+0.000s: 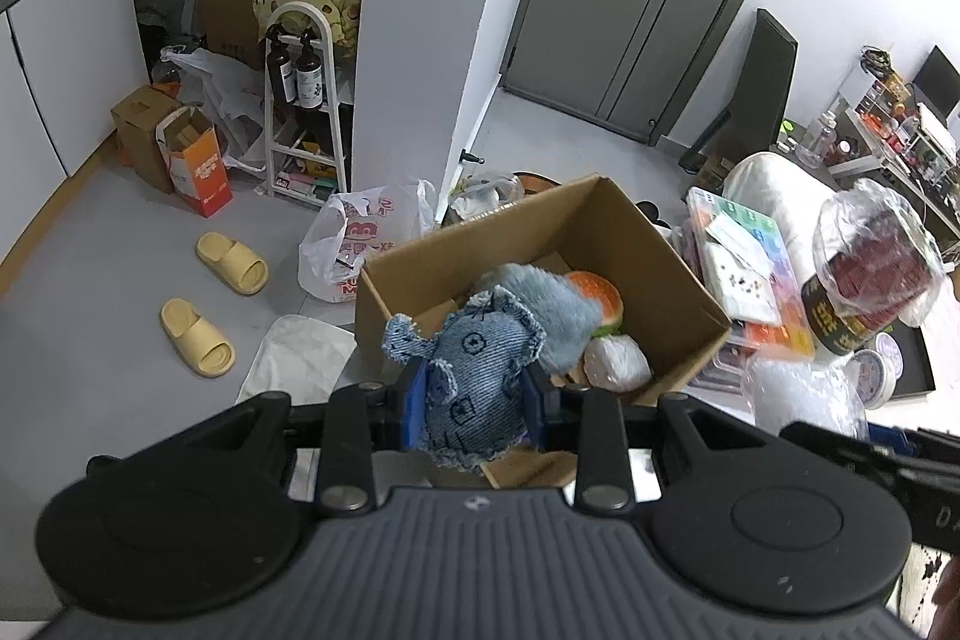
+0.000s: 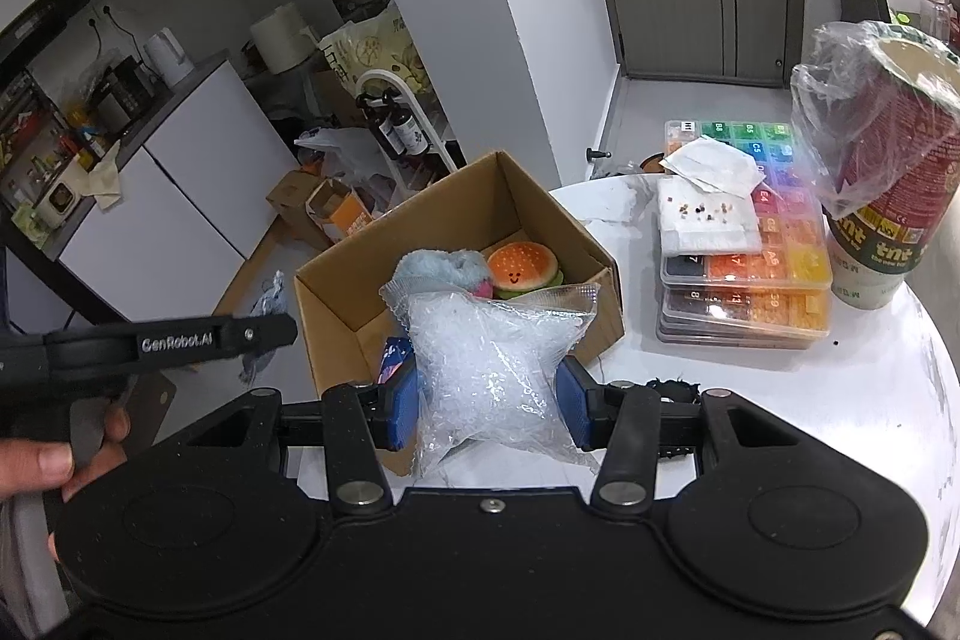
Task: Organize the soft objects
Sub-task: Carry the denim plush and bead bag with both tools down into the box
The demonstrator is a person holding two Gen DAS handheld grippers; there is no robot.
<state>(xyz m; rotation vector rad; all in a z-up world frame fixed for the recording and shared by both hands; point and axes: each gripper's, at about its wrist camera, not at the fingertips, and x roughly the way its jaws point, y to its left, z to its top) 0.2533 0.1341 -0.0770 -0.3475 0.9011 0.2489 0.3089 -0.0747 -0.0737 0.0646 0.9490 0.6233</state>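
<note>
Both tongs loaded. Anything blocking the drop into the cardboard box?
Nothing visible does. The cardboard box is open-topped; the left tongs grip the denim toy, the right tongs the clear pellet bag. The burger plush and blue fluffy toy leave floor space.

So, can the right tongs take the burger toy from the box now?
Probably not: the right tongs are shut on a clear bag of pellets. The burger toy lies uncovered in the open box, so the way is otherwise free.
</note>
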